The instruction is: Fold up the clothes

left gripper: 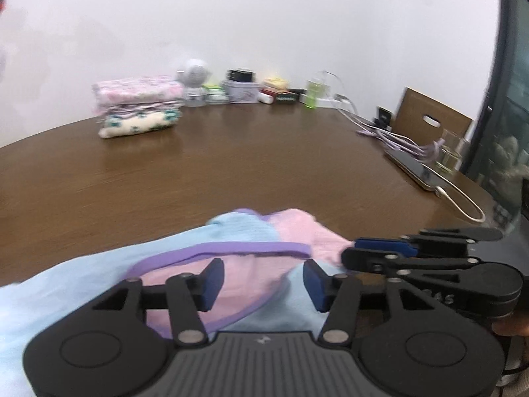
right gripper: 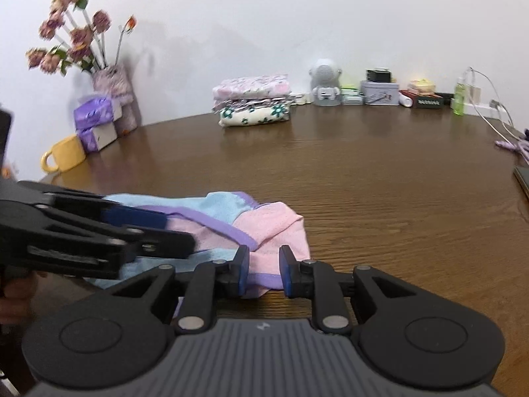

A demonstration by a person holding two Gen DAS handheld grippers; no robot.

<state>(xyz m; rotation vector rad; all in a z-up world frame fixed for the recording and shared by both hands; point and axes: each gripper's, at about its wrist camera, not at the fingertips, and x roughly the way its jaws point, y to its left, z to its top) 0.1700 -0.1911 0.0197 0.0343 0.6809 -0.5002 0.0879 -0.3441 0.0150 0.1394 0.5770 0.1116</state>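
Note:
A small garment (left gripper: 231, 231) in light blue and pink with purple trim lies bunched on the brown table (left gripper: 264, 152) near its front edge. My left gripper (left gripper: 263, 284) is open just over the garment's pink panel, and its pads touch nothing. Seen from the right wrist, the left gripper (right gripper: 178, 231) reaches in over the blue part of the garment (right gripper: 274, 225). My right gripper (right gripper: 264, 271) has its jaws narrowly apart at the pink corner. The purple hem shows in the gap, and the pads do not visibly press it. The right gripper (left gripper: 350, 251) also appears beside the pink edge.
A stack of folded clothes (right gripper: 253, 99) sits at the back of the table, beside small boxes and bottles along the wall. At the left stand a yellow mug (right gripper: 64, 154), tissue boxes (right gripper: 96, 122) and a vase of flowers (right gripper: 112, 79). A phone (left gripper: 413, 165) with cables lies at the right.

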